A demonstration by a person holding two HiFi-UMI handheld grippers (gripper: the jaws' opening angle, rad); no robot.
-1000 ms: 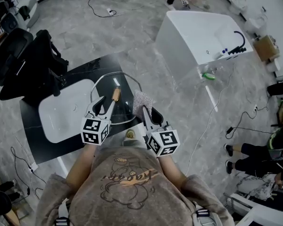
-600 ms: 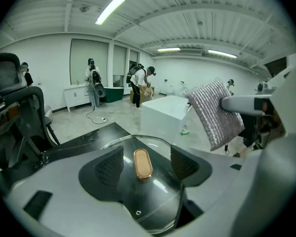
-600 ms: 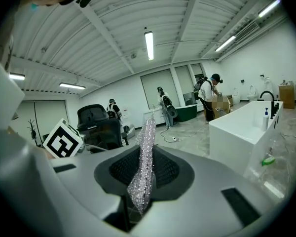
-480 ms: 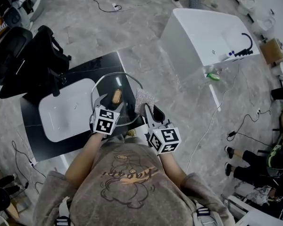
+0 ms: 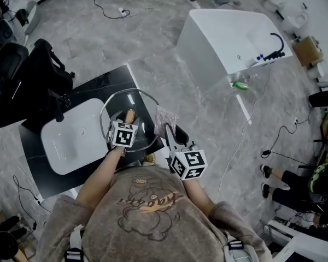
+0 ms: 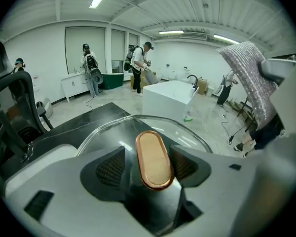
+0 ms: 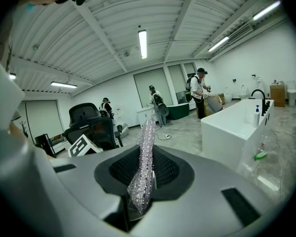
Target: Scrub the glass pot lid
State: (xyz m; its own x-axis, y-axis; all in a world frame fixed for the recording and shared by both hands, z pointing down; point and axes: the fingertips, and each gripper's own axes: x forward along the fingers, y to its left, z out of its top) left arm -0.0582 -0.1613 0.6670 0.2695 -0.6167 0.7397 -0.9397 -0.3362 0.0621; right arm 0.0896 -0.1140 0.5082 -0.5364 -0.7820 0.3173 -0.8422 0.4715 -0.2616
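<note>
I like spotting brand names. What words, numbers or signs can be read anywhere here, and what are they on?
No text here can be quoted with certainty.
Shirt: a cursive word beside a drawing, seen upside down, too blurred to read.
Left marker cube and right marker cube: black-and-white square codes, no letters.
Bottles on the white tub: labels too small to read.

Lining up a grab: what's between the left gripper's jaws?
The lid's handle, as the left gripper view shows; the left gripper's jaws, apart, have just been closing.
</note>
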